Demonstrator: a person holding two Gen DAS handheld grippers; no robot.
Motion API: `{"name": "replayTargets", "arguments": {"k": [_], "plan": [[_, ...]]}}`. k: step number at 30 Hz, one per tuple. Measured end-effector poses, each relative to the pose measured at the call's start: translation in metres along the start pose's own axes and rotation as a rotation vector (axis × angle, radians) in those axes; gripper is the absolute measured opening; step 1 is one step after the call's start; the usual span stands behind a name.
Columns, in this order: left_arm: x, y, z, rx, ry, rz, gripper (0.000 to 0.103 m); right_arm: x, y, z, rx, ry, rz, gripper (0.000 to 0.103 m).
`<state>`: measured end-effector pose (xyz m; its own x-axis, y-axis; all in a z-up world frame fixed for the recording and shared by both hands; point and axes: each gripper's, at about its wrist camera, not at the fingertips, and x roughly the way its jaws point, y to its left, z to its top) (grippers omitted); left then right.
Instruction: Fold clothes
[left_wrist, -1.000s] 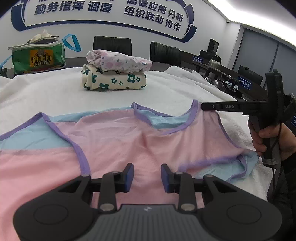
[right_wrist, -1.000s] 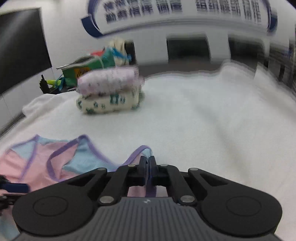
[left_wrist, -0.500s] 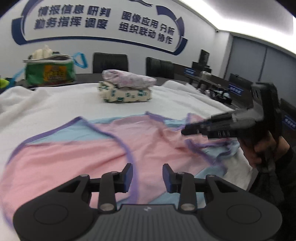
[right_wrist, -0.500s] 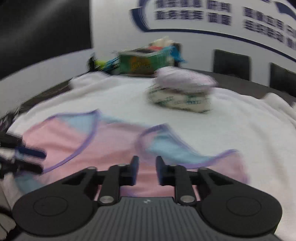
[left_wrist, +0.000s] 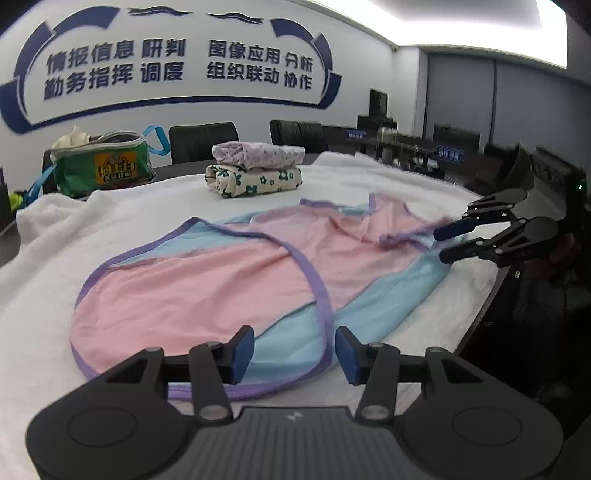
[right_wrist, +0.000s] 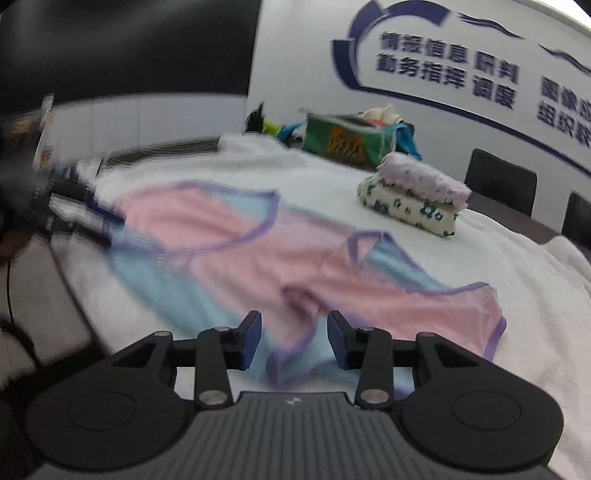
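Pink-and-blue garment with purple trim lies flat, slightly rumpled, on the white terry-covered bench. Left hand-held gripper and right hand-held gripper are both opening, pads clear of the thin knit beneath. Left view is sharp and shows two folded floral pieces stacked by a green bag; right view is motion-blurred.

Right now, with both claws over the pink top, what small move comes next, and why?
Probably lower the left claw onto the purple-trimmed edge of the pink and blue top just ahead of it. Both claws are opening with no cloth pinched, and the top lies spread on the white towel, unfolded.
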<state>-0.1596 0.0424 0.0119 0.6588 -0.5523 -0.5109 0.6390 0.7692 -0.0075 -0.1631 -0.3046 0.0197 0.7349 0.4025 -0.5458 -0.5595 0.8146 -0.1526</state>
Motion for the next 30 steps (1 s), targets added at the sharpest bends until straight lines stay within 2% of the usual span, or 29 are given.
{"name": "replayTargets", "arguments": {"k": [3,10,13,15,16,17,18,22,25,27,28,29,30], "plan": [[0.003,0.001,-0.009,0.033,0.022,0.007,0.047,0.011,0.006,-0.005,-0.036,0.040,0.016,0.040],[-0.003,0.005,-0.004,0.035,0.005,-0.033,0.042,0.010,0.005,-0.008,-0.036,0.037,0.046,0.039],[-0.003,0.000,-0.002,0.071,0.012,-0.068,0.041,0.007,0.003,-0.009,-0.027,0.030,0.061,0.039],[0.002,-0.003,-0.003,0.089,0.039,-0.091,0.015,0.007,0.000,-0.011,-0.016,0.038,0.082,0.030],[0.004,-0.003,-0.004,0.095,0.047,-0.096,0.002,0.007,-0.001,-0.011,-0.009,0.038,0.093,0.019],[0.006,-0.002,-0.003,0.091,0.041,-0.094,0.001,0.006,-0.002,-0.012,-0.001,0.038,0.105,0.008],[0.007,0.002,0.000,0.073,0.037,-0.097,0.001,0.007,-0.003,-0.011,0.003,0.037,0.111,0.005],[0.008,0.035,0.029,-0.052,0.001,-0.125,0.000,0.014,-0.023,0.009,-0.018,0.002,0.100,0.004],[0.026,0.063,0.056,-0.117,0.029,-0.053,0.001,0.034,-0.052,0.042,0.000,-0.047,0.068,0.004],[0.042,0.076,0.064,-0.169,0.050,0.078,0.006,0.064,-0.070,0.065,0.029,-0.034,0.030,0.009],[0.048,0.083,0.067,-0.197,0.054,0.150,0.008,0.080,-0.077,0.071,0.041,0.018,0.009,0.020],[0.049,0.087,0.068,-0.214,0.049,0.189,0.010,0.096,-0.083,0.078,0.052,0.073,-0.013,0.029],[0.040,0.089,0.066,-0.215,0.030,0.182,0.010,0.095,-0.086,0.077,0.041,0.072,-0.040,0.030]]}}
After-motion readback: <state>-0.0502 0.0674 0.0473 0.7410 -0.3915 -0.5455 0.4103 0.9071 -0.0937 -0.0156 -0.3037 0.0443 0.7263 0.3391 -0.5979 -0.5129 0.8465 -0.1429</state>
